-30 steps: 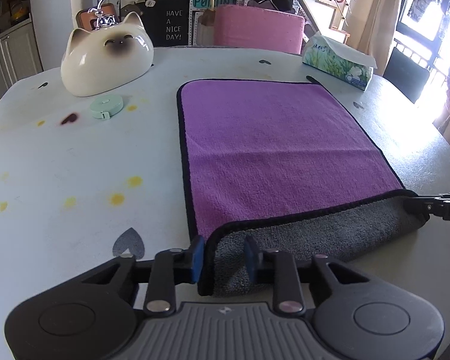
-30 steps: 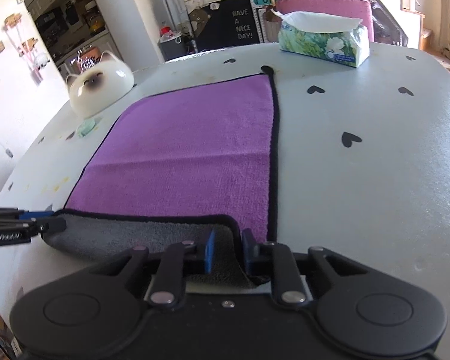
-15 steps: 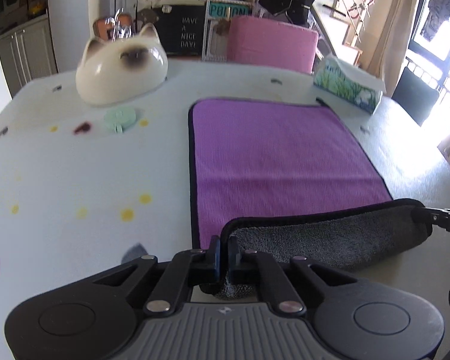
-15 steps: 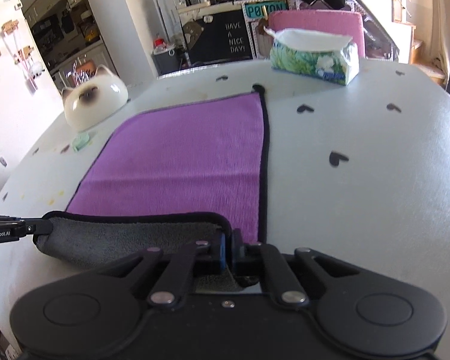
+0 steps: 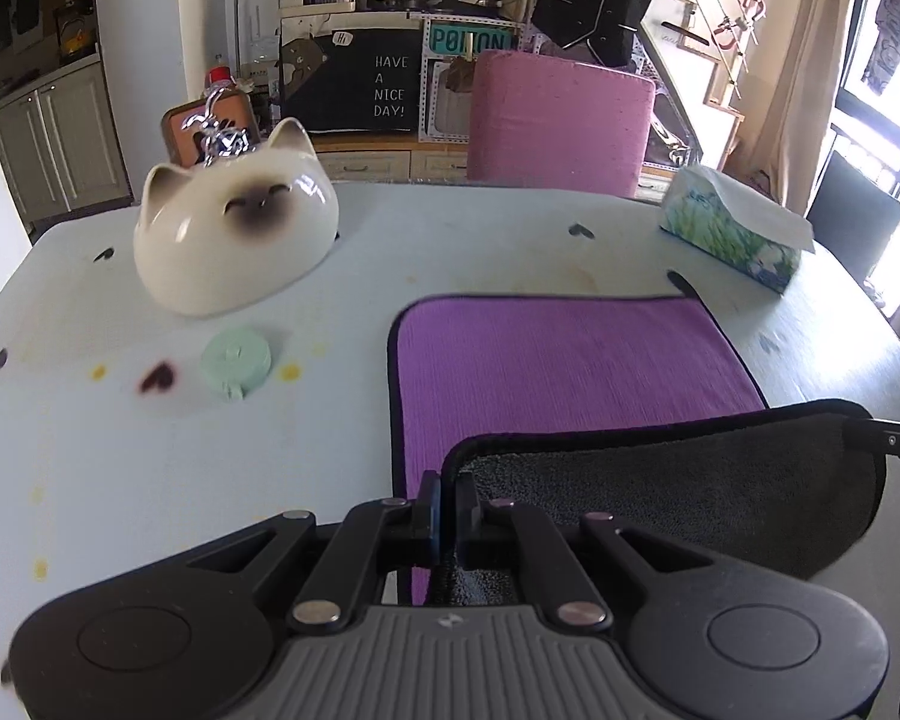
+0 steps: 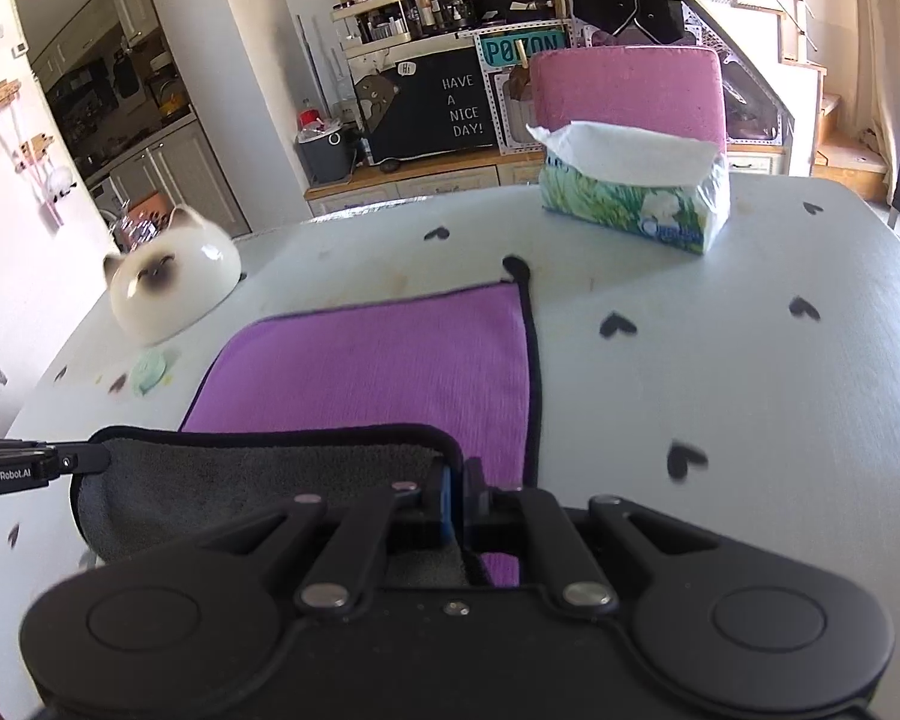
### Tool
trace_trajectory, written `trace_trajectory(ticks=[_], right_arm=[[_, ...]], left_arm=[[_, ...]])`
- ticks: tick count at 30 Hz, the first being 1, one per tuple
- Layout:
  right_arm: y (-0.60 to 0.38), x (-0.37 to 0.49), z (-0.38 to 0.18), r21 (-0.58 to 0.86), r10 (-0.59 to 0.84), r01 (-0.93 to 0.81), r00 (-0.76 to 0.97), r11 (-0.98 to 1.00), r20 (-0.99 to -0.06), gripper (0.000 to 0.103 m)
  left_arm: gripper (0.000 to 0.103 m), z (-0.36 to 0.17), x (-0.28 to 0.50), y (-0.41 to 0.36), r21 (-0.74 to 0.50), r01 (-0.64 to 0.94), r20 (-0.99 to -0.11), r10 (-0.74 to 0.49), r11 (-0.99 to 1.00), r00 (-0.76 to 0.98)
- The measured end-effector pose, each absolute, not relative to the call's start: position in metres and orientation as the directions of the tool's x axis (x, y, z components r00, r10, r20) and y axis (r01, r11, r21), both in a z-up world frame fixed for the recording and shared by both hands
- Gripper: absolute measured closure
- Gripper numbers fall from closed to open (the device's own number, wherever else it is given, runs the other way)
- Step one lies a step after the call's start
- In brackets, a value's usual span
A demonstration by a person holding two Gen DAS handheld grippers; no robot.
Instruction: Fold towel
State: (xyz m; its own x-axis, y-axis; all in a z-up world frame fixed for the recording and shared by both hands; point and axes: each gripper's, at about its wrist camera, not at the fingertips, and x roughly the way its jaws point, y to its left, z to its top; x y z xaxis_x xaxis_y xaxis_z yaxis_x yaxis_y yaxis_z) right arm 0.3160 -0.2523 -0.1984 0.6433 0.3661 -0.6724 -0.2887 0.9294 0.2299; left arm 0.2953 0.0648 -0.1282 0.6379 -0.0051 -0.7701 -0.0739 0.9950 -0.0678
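A purple towel (image 5: pixel 564 366) with a black hem and a grey underside lies on the white table (image 5: pixel 150 480); it also shows in the right wrist view (image 6: pixel 390 366). My left gripper (image 5: pixel 447 501) is shut on the towel's near left corner. My right gripper (image 6: pixel 457 495) is shut on the near right corner. The near edge is lifted off the table and carried over the purple face, grey underside (image 5: pixel 690 498) facing me. Each gripper's tip shows at the edge of the other's view.
A white cat-shaped ceramic bowl (image 5: pixel 234 240) and a small mint-green round tape measure (image 5: pixel 236 358) sit left of the towel. A tissue box (image 6: pixel 630 192) stands at the far right. A pink chair back (image 5: pixel 561 114) is beyond the table's far edge.
Both grippers closed on the near corners, then lifted them and carried the near edge forward over the towel. Less purple shows now, and the far objects look closer.
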Motion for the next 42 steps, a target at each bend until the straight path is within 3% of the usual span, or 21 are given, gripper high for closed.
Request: trace_trajectory(ticks=[19,42], right_arm=[[-0.229,0.44,-0.199,0.249,0.346,-0.241,0.631,0.938,-0.695,0.099],[-0.203,0.505,-0.237,0.215,0.284,-0.187,0.574,0.959,-0.768,0.099]], left_arm=[[0.098,-0.135,0.415,0.082,-0.069,-0.141,-0.776,0.035,0.988,0.629],[0.098,-0.178,0.468,0.093,-0.03,-0.16,-0.827,0.065,0.987,0.559]])
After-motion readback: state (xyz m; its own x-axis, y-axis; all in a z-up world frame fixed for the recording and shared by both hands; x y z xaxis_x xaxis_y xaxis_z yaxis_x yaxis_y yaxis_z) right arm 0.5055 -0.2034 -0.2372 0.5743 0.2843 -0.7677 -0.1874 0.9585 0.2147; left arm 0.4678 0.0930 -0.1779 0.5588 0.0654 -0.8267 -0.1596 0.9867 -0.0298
